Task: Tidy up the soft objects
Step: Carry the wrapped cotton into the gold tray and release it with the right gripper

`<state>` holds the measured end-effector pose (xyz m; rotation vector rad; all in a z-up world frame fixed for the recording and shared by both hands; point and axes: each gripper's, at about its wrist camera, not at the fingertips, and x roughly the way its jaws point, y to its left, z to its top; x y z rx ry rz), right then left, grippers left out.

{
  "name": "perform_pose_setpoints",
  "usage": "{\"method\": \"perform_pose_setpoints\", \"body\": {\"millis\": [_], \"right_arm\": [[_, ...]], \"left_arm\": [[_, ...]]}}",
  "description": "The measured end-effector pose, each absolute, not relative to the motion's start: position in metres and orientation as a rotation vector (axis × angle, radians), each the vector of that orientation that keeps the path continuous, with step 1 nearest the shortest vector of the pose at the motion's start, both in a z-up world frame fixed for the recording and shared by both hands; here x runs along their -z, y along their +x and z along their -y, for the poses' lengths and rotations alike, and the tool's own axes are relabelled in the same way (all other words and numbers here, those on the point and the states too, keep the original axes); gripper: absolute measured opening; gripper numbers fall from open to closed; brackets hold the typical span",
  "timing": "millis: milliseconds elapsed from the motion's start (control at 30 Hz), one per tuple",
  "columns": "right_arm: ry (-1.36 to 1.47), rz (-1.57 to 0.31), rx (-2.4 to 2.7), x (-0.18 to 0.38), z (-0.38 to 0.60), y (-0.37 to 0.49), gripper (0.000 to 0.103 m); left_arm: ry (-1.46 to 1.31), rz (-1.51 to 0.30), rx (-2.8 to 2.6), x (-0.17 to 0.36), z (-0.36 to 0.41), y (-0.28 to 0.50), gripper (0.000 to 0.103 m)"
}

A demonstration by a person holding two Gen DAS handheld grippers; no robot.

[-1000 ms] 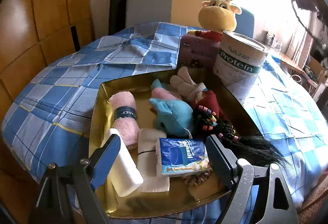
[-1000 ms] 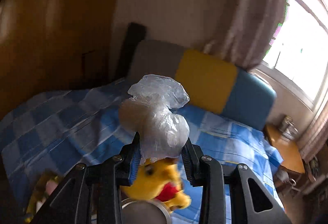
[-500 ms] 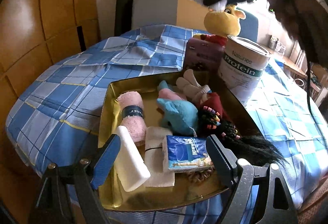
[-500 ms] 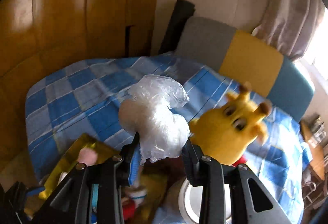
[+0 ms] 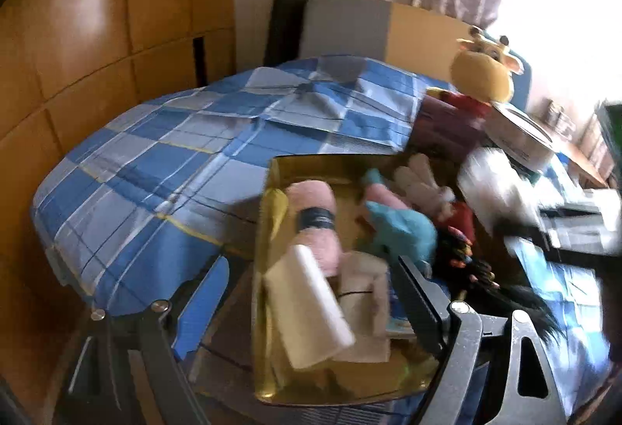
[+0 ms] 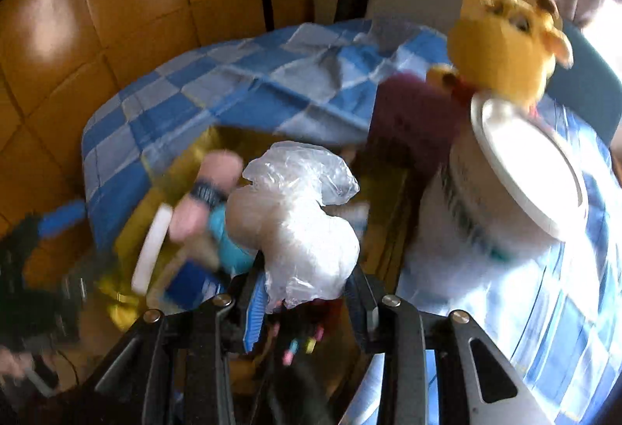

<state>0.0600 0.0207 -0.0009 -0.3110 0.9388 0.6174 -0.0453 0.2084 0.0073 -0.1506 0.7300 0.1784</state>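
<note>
A gold tray (image 5: pixel 268 308) on the blue checked cloth holds a pink rolled towel (image 5: pixel 315 215), a teal plush (image 5: pixel 404 230), a white block (image 5: pixel 311 308), a folded white cloth (image 5: pixel 365 292) and a doll with black beaded hair (image 5: pixel 466 257). My left gripper (image 5: pixel 311 265) hangs open over the tray's near left corner, gripping nothing. My right gripper (image 6: pixel 307 289) is shut on a white soft bundle in clear plastic (image 6: pixel 295 230), low over the tray's middle (image 6: pixel 388 191). From the left wrist that bundle (image 5: pixel 493 188) is a blur at the tray's right side.
A yellow giraffe plush (image 6: pixel 501 48) sits behind a white protein tin (image 6: pixel 525 172) and a purple box (image 6: pixel 412 121), just right of the tray. Wooden panelling (image 5: pixel 97 36) and a grey-and-yellow headboard (image 5: pixel 350 24) close the back. The checked cloth (image 5: pixel 155 168) spreads to the left.
My right gripper has dropped from high above the giraffe down over the tray, still holding the bundle. My left gripper has shifted left, so the tray now sits further right in its view.
</note>
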Motion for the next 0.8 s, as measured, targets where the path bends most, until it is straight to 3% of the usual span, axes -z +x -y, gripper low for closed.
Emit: {"method": "perform_pose_setpoints", "body": {"millis": [300,800], "right_arm": [[-0.365,-0.991,-0.669,0.036,-0.021,0.009,0.035],[-0.425,-1.106,-0.512,0.084,-0.043,0.045,0.035]], "left_arm": [[-0.179,-0.744,-0.222,-0.001,-0.223,-0.050,0.086],[-0.153,-0.732,-0.170,-0.003,-0.194,-0.037,0.099]]}}
